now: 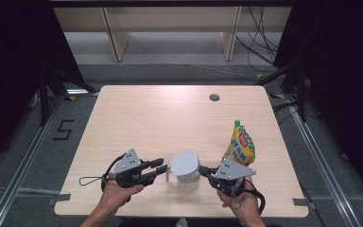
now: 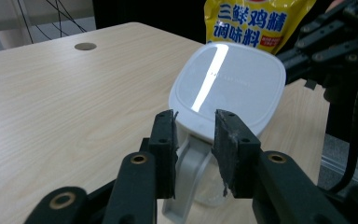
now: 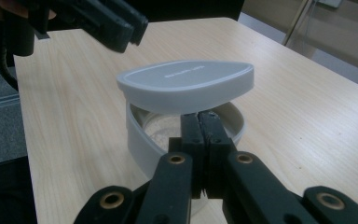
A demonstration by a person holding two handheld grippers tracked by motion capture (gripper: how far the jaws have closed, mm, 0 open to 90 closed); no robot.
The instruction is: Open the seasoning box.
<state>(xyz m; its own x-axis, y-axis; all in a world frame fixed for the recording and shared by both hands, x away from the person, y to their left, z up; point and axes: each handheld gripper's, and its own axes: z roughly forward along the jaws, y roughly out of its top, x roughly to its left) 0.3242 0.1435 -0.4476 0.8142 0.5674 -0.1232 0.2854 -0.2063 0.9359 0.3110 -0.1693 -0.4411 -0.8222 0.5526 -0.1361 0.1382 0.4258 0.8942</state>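
Observation:
A clear jug (image 1: 187,182) with a pale grey lid (image 1: 185,162) stands near the table's front edge, between my two grippers. My left gripper (image 1: 160,166) reaches in from the left; in the left gripper view (image 2: 195,126) its jaws stand open, with the jug's grey handle (image 2: 191,163) in the gap and no pad pressing it. From the right comes my right gripper (image 1: 203,170), jaws shut (image 3: 199,116), tips at the grey collar (image 3: 137,135) just under the lid (image 3: 186,86), which sits raised and tilted. Whether anything thin is pinched there I cannot tell.
A yellow seasoning pouch (image 1: 240,144) stands upright just behind the right gripper, close to the jug. The wooden table (image 1: 160,118) has a round cable hole (image 1: 214,97) at the back right. Floor rails and black frames flank the table.

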